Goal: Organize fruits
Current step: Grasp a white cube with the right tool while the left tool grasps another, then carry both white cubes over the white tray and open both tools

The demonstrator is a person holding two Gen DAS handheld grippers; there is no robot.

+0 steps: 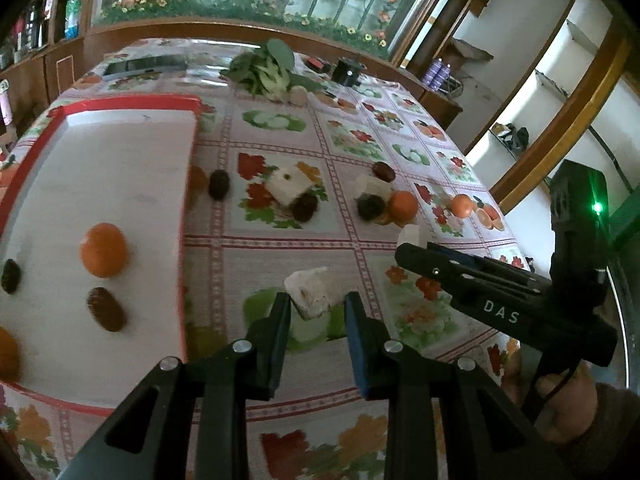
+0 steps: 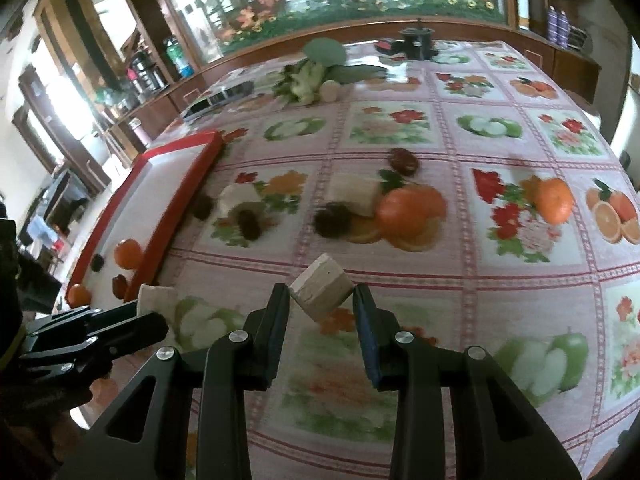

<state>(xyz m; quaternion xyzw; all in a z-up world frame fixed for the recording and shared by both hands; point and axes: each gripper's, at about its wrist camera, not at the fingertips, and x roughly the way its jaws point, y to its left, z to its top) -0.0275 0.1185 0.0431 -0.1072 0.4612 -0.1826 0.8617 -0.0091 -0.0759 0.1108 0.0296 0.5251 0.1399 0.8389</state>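
Note:
My left gripper [image 1: 318,300] is shut on a pale crumbly block [image 1: 312,290], held just above the tablecloth beside the red-rimmed white tray [image 1: 120,168]. The tray holds an orange [image 1: 104,250] and dark oval fruits [image 1: 106,309]. My right gripper [image 2: 322,292] is shut on a beige block [image 2: 322,294], gripped by its corners. On the cloth beyond lie two oranges [image 2: 412,210] [image 2: 554,200], a spiky dark fruit [image 2: 332,220], a brown date [image 2: 404,160] and more pale blocks [image 2: 356,194]. Each gripper shows in the other's view: the right gripper [image 1: 404,250] and the left gripper [image 2: 156,320].
A bunch of leafy greens [image 1: 266,68] and a black round device [image 1: 348,72] sit at the table's far end, with a dark flat tablet [image 1: 144,67] to the left. A wooden ledge and a mural wall bound the far side. The table edge drops off at right.

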